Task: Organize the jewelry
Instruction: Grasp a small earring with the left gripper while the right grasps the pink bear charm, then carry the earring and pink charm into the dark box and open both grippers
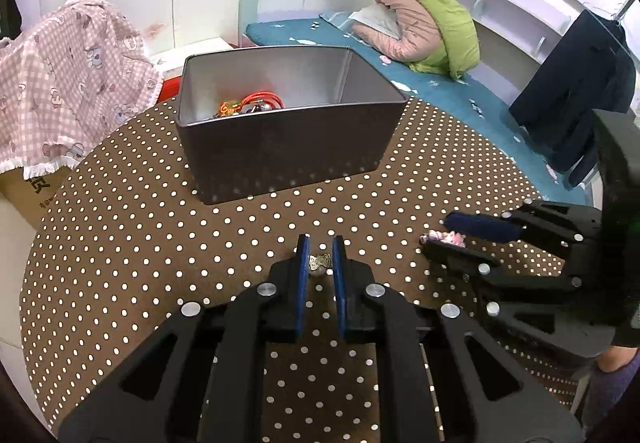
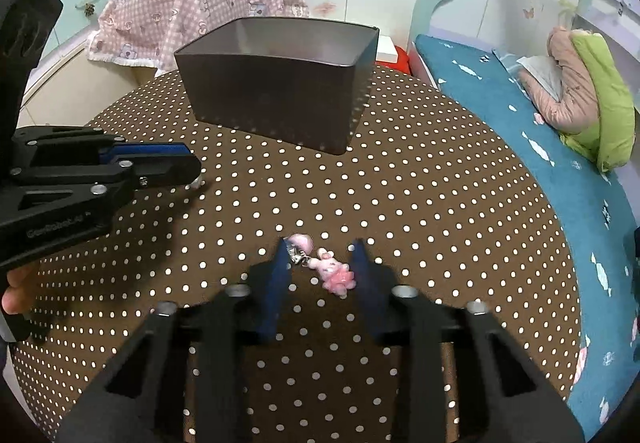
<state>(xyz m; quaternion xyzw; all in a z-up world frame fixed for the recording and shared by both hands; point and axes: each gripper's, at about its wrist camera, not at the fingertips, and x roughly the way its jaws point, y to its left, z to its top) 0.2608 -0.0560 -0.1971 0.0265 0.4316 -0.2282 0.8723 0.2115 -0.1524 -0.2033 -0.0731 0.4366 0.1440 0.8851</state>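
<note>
Brown white-dotted tablecloth [image 2: 400, 183], grey tin [image 2: 276, 91], pink charm [image 2: 336, 273] (bunny-shaped), blue-padded fingers [image 2: 276, 283]

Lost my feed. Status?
Left gripper pinching silver charm. Right gripper open around pink charm. Tin path clear.

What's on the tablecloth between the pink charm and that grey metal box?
Nothing: in the right wrist view only bare brown polka-dot tablecloth lies between the pink bunny charm and grey metal box.

The bench [image 1: 120, 243] is being covered by matt polka-dot cloth. Brushed, dull-sheened metal is being shown by the tin box [image 1: 280, 147]. Glossy plastic is being shown by the pink charm [image 2: 336, 273].
</note>
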